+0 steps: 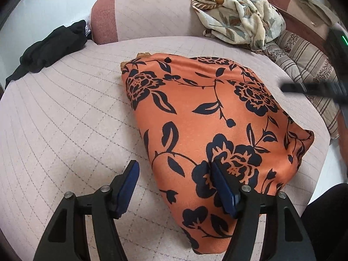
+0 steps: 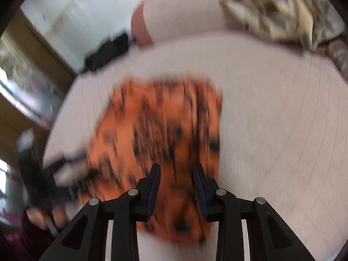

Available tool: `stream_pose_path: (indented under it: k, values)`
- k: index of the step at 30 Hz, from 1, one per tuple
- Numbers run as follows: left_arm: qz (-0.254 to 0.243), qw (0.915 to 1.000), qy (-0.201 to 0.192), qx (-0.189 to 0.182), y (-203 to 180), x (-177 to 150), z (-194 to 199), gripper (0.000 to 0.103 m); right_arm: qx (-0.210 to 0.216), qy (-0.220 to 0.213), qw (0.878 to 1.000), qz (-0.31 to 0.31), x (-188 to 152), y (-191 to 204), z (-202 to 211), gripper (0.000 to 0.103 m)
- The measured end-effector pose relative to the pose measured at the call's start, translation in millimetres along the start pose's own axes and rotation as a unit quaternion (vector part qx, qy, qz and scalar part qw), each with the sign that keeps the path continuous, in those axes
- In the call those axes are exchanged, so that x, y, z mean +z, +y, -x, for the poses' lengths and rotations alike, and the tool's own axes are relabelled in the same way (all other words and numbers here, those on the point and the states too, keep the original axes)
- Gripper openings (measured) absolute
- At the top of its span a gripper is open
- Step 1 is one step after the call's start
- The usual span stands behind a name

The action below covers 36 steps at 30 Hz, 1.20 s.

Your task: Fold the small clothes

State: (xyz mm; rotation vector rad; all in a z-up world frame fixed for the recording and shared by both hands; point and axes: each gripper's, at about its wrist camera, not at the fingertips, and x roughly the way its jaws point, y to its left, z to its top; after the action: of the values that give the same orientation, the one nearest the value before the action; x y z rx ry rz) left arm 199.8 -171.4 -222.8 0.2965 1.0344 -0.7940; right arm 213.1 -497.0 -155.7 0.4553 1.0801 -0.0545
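An orange cloth with a black flower print point(image 1: 206, 117) lies folded on the pale quilted bed point(image 1: 65, 119). My left gripper point(image 1: 174, 167) is open at the cloth's near left edge, its right finger over the cloth and its left finger over the bed. My right gripper point(image 2: 176, 169) is open and empty above the same orange cloth point(image 2: 156, 126); that view is blurred by motion. The right gripper also shows as a dark blur in the left wrist view point(image 1: 313, 88), at the cloth's far right. The left gripper shows blurred at the left of the right wrist view point(image 2: 54, 174).
A black garment point(image 1: 50, 50) lies at the bed's far left edge. A crumpled cream floral cloth point(image 1: 239, 19) lies on the pink bolster point(image 1: 148, 17) at the back. A striped cushion point(image 1: 308, 69) is at the right. A dark-clothed leg point(image 1: 326, 221) is at the lower right.
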Motion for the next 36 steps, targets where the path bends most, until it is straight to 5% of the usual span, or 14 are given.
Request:
stream_pose_path:
  k: [4,9,12,15,19,23,28,36]
  values:
    - [-0.007,1.0000,-0.002,0.003,-0.8,-0.4,-0.2,0.070,0.001,0.001,1.000,-0.027,50.9,5.3,-40.8,0.034]
    - [-0.007,1.0000,-0.002,-0.001,-2.2,-3.3,-0.9,0.070,-0.015,0.066,0.991,-0.119,73.2,-22.0,-126.2,0.031]
    - [-0.019,0.9998,-0.005,0.009,-6.0,-3.8,0.6,0.070,-0.025,0.046,0.990,-0.127,86.6,-11.4,-115.7,0.033]
    - [-0.022,0.9997,-0.005,0.009,-6.3,-3.7,1.4,0.070,0.026,0.004,0.996,-0.087,96.3,16.4,-101.6,0.035]
    - [-0.010,0.9999,-0.003,-0.002,-2.0,-4.9,1.8,0.070,0.098,0.029,0.992,-0.070,97.6,48.7,-128.7,0.035]
    - [-0.010,0.9999,-0.006,0.002,-1.6,-8.1,1.5,0.071,0.101,0.056,0.985,-0.128,89.1,42.5,-180.7,0.034]
    - [-0.002,1.0000,-0.002,-0.001,1.7,-6.6,4.1,0.075,0.117,0.031,0.982,-0.142,86.7,43.6,-150.0,0.034]
    - [0.079,0.9965,-0.013,-0.024,31.3,0.3,14.1,0.078,0.077,-0.014,0.992,-0.102,53.0,24.5,-41.5,0.036]
